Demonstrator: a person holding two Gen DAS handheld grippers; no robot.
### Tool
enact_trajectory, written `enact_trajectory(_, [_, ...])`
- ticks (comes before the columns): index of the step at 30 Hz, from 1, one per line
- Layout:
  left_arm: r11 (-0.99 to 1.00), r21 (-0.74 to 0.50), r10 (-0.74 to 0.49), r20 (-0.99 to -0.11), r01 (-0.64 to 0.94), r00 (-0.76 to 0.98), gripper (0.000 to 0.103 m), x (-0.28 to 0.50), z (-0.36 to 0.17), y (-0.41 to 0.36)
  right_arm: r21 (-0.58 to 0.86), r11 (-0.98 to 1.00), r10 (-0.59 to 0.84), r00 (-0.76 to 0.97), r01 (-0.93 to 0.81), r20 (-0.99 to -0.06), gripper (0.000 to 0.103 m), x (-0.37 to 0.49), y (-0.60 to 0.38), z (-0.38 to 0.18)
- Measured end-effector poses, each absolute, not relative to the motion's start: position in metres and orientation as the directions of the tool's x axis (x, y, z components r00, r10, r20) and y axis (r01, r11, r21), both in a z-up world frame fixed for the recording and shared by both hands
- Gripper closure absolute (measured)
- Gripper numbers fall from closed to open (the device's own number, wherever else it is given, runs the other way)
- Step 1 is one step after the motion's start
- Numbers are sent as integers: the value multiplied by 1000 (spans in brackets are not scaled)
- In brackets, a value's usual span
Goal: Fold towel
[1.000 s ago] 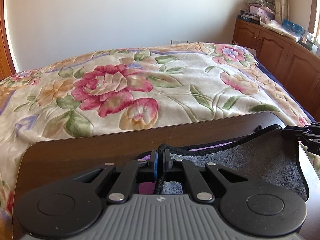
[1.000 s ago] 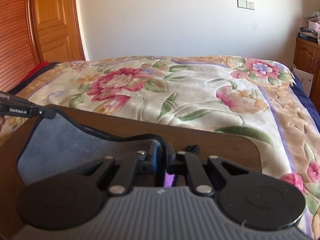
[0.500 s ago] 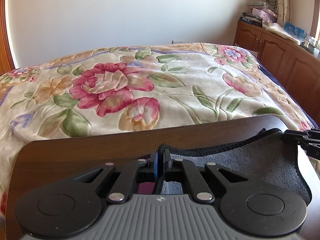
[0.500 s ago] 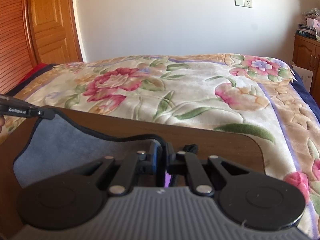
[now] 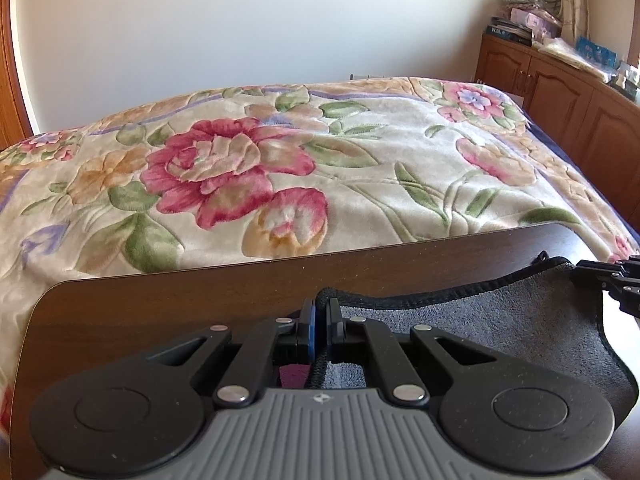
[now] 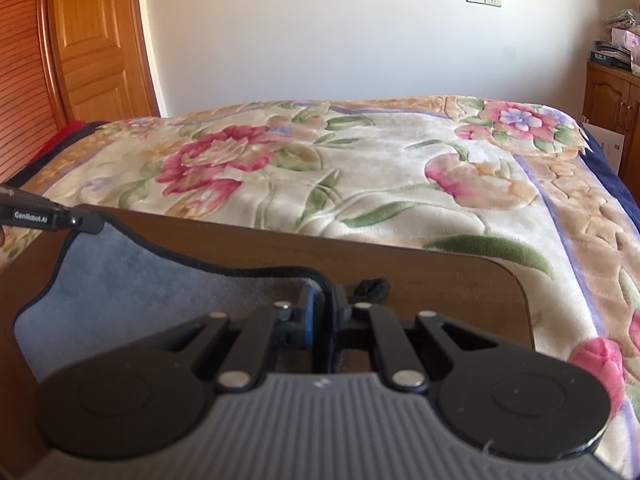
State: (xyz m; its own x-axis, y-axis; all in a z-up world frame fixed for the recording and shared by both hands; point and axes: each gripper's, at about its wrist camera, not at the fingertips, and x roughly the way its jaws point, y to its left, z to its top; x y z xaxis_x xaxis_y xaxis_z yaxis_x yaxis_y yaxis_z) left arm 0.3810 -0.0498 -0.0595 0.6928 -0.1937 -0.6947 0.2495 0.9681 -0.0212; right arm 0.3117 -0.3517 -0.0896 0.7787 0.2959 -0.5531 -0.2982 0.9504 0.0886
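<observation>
A grey towel with a dark hem lies over a dark brown table; it also shows in the right wrist view. My left gripper is shut on the towel's far left corner. My right gripper is shut on the far right corner, where a small black hanging loop sticks out. Each gripper shows at the edge of the other's view: the right one at the right, the left one at the left. The held far edge sags between them. A bit of purple cloth shows under the left fingers.
Beyond the table is a bed with a floral blanket. Wooden cabinets with clutter on top stand at the right. A wooden door stands at the left. A white wall is behind.
Both grippers have moved a little forward and up with the towel's far edge; the table's far edge sits lower in both views. Both grips are unchanged.
</observation>
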Motion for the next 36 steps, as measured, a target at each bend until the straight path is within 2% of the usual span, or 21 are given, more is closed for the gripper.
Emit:
enact_trajectory(7, [972,-1,-167,-710,236,684,101,383,-73,-51,89,954,284,766,-287,-576,93,316,-351,-100])
enact_trajectory(10, [972,14,-155,-708,234,689,96,384,-75,-52,93,955,282,763,-282,-581,91,317,-352,-101])
enact_trajectory(11, [974,18,-148,-708,228,690,87,384,-76,-52,93,956,279,763,-278,-584,91,318,-352,-101])
enact_trajectory(12, [975,19,-143,-707,220,693,81,384,-75,-51,90,958,273,762,-274,-587,85,318,-352,-102])
enact_trajectory(13, [977,18,-139,-703,213,697,69,384,-75,-50,82,961,260,763,-264,-591,71,318,-352,-102])
enact_trajectory(14, [978,19,-135,-699,207,702,56,383,-74,-50,73,964,247,767,-254,-592,62,318,-352,-102])
enact_trajectory(15, [980,23,-126,-693,198,709,50,382,-73,-49,70,966,240,771,-247,-590,44,318,-353,-102])
enact_trajectory(16, [981,29,-118,-688,190,716,39,381,-72,-49,72,968,236,775,-240,-586,36,317,-355,-101])
enact_trajectory(19, [983,42,-105,-679,181,726,30,378,-68,-50,75,971,226,774,-226,-591,34,315,-358,-99])
enact_trajectory(23, [986,36,-98,-676,166,730,5,372,-61,-50,78,972,222,772,-220,-595,34,308,-359,-95])
enact_trajectory(29, [981,84,-74,-667,173,741,3,354,-48,-57,82,975,215,783,-207,-584,25,295,-361,-81])
enact_trajectory(32, [983,65,-85,-669,172,738,3,346,-42,-55,83,977,210,792,-199,-574,11,287,-363,-73])
enact_trajectory(33, [984,58,-88,-669,170,738,3,343,-39,-54,83,977,209,796,-197,-568,3,285,-363,-71])
enact_trajectory(34, [985,53,-89,-669,167,738,3,340,-36,-54,85,977,210,801,-196,-561,0,283,-364,-68])
enact_trajectory(36, [985,47,-91,-668,163,739,3,335,-30,-53,87,976,213,801,-199,-559,0,279,-366,-63])
